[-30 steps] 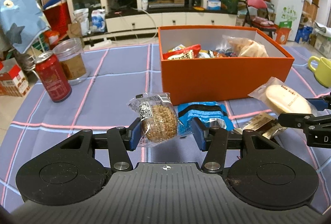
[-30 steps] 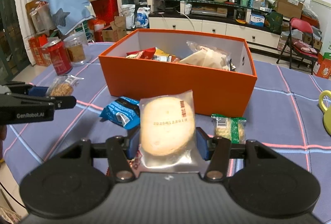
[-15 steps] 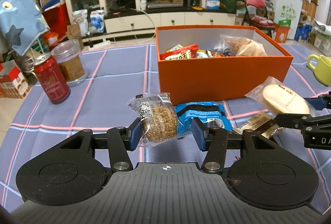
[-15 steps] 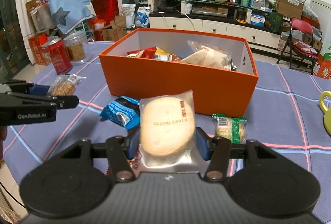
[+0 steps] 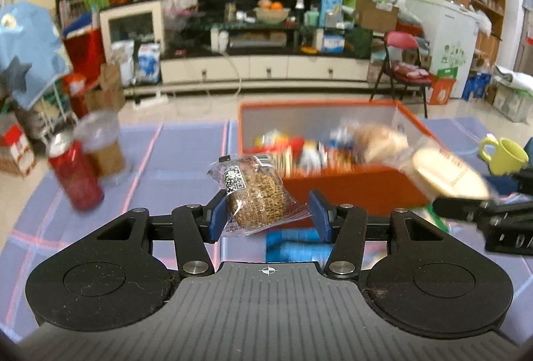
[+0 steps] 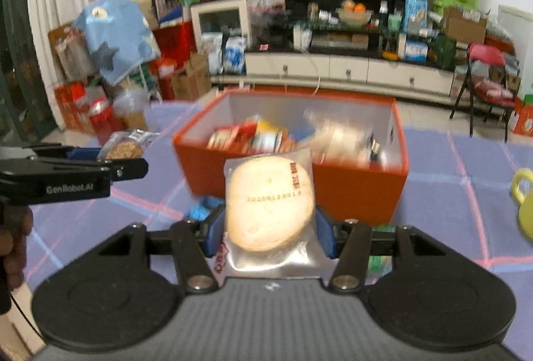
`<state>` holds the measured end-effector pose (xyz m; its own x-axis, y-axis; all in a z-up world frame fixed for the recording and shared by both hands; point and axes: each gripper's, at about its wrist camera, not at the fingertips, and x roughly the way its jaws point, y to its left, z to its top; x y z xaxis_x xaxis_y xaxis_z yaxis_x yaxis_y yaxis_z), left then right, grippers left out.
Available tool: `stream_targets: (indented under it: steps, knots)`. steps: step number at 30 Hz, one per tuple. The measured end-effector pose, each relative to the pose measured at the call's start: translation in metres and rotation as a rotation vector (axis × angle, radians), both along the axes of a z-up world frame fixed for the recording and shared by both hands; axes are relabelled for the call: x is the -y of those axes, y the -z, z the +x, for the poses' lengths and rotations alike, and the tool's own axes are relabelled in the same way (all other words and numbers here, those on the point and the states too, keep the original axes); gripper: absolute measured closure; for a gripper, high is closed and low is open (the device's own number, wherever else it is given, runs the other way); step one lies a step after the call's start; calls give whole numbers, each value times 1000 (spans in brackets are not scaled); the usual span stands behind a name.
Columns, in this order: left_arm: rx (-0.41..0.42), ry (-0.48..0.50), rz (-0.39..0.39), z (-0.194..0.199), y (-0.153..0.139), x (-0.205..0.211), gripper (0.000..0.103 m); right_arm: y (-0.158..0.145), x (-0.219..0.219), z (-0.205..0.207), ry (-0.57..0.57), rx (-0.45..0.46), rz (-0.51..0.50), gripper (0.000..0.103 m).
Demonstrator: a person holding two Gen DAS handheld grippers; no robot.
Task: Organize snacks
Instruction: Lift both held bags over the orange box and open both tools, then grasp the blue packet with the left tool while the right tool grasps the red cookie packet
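Clearly both snacks are light, crinkly packets carried off the table. At centre of the left wrist view, the left hand-held gripper (image 5: 268,217) holds a brown cake (image 5: 256,198) in clear wrap; the left pad presses the cake itself, while the right pad seems to catch only the wrap's loose edge, so I judge this hold less sure. At centre of the right wrist view, the right hand-held gripper (image 6: 269,234) is clamped on a pale round cake (image 6: 269,203) in its packet, both pads against the packet's sides.

Both cakes look soft and crumbly, and the film is slippery, so a gentle squeeze across the body, not the seal flaps, suits them best; hard pressure would likely crack them.

Behind each held packet, in the middle of the frame, stands the orange box (image 6: 359,191) with other snacks inside. A blue packet (image 5: 296,244) lies on the table (image 5: 186,154) just in front of it. Red can (image 5: 76,178) and jar stand at left, a green mug (image 5: 506,156) at right.
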<state>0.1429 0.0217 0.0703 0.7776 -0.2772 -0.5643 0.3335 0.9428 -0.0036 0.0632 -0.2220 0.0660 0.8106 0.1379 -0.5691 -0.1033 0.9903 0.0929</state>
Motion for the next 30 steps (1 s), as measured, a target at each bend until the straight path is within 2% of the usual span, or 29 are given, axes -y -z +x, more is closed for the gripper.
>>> stream_targets:
  steps: [4,7,9,10,11,12,13,14,17,19,22,24,26,28,30]
  knots:
    - [-3,-5,17,62,-7,39,80,-27,7,46,34,45,-3,48]
    - [-68,54,26,111,5,67,75,-34,6,101,35,-7,-14,47]
    - [-105,24,46,122,7,70,74,-29,6,131,7,-84,-11,44]
    - [-90,28,25,116,4,65,64,-28,8,137,9,-102,-10,45]
    - [-55,43,-14,105,-2,57,54,-31,11,135,27,-90,-13,42]
    - [-15,41,-45,90,-6,46,35,-37,17,123,49,-48,-13,34]
    - [15,25,-60,76,-9,36,29,-42,22,108,62,-3,-5,32]
    - [31,11,-73,61,-9,25,29,-45,27,90,71,35,4,30]
    - [-6,-3,-119,20,1,-5,31,-36,43,33,96,88,34,24]
    - [-33,-36,-130,-2,13,-17,31,-17,48,4,110,51,63,24]
    - [-79,-24,-127,-33,34,-21,31,22,37,-33,72,-47,64,24]
    - [-105,-1,-116,-42,47,-18,31,41,21,-46,14,-103,15,25]
    - [-98,-10,-67,-41,55,-13,31,53,0,-52,-43,-119,-62,24]
    - [-91,-19,-54,-42,59,-12,31,63,-15,-53,1,-134,-72,18]
    - [-104,-6,-95,-40,63,-15,31,73,-25,-52,42,-138,-59,15]
